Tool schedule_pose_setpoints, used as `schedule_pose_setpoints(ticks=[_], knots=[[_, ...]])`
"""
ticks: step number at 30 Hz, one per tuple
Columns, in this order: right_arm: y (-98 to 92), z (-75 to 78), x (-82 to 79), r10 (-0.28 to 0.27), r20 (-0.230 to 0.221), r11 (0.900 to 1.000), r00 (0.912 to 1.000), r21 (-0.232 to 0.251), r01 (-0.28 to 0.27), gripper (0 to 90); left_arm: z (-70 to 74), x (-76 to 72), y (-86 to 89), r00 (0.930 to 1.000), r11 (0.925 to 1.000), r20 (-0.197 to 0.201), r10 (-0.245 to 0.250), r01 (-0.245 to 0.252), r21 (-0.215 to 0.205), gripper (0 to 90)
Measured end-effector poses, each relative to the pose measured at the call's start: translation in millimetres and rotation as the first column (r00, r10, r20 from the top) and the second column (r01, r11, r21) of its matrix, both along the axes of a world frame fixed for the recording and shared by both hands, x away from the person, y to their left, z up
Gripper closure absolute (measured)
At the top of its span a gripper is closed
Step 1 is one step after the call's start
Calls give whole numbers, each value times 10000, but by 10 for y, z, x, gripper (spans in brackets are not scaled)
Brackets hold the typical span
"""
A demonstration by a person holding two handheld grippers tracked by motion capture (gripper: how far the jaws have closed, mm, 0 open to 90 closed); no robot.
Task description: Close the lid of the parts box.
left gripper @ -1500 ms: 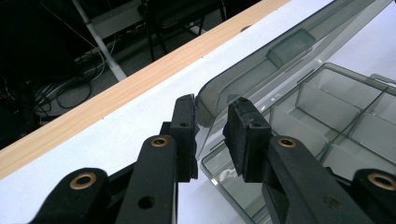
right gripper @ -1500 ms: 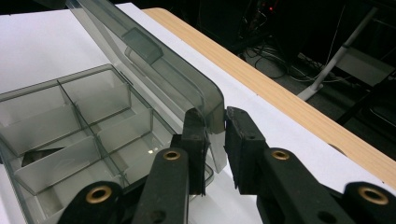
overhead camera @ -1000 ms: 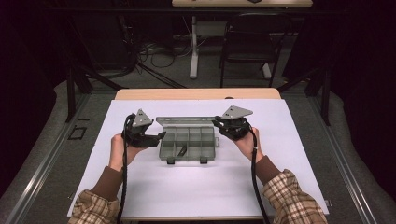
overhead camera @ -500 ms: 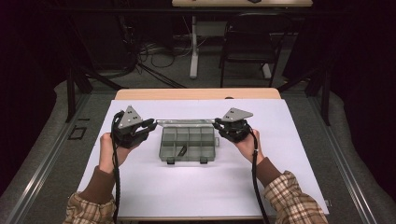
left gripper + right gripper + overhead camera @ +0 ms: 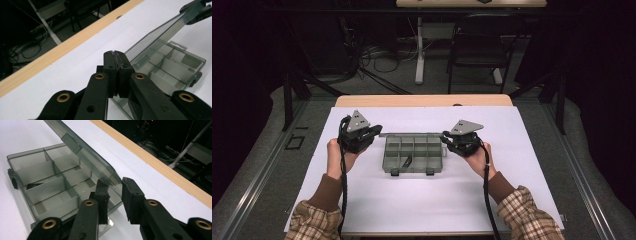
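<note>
A clear grey compartment box [image 5: 412,171] sits mid-table with its lid [image 5: 409,134] standing up along the far side. A small dark piece [image 5: 406,161] lies in one front compartment. My left gripper [image 5: 378,129] hovers just left of the box with its jaws shut on nothing. In the left gripper view its pads [image 5: 111,62] touch, with the box [image 5: 175,67] off to the right. My right gripper [image 5: 445,136] is at the box's far right corner. In the right gripper view [image 5: 114,181] its jaws close on the end of the lid [image 5: 82,152].
A white sheet [image 5: 437,200] covers the table, and a wooden edge [image 5: 422,100] runs along the far side. Two latches [image 5: 394,172] stick out from the box's front wall. Beyond the table are a chair [image 5: 477,45], table legs and floor cables.
My left gripper drew back leftward from the box's left side and its jaws closed. The lid now stands more upright. The right gripper stayed at its corner.
</note>
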State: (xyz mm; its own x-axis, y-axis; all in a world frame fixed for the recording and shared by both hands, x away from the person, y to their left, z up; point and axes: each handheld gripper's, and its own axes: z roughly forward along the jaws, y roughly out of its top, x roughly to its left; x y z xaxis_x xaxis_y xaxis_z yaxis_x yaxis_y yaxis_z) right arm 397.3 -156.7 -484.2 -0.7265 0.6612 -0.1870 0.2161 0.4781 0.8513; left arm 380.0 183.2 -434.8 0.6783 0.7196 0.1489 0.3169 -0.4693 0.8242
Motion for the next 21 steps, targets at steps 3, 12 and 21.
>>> schedule_pose_setpoints(ticks=[3,12,21], knots=[[-17,-13,-17,42,-76,10000,10000,20,-42,754,-56,21,-9,9994,9998,-279,-198,200,91,887],[-32,-58,-80,172,-226,9998,9996,-62,-174,752,-126,17,-31,9973,9984,-584,-444,464,322,883],[-41,-96,-137,287,-317,9993,9991,-215,-294,750,-189,11,-30,9946,9974,-855,-591,624,373,887]])
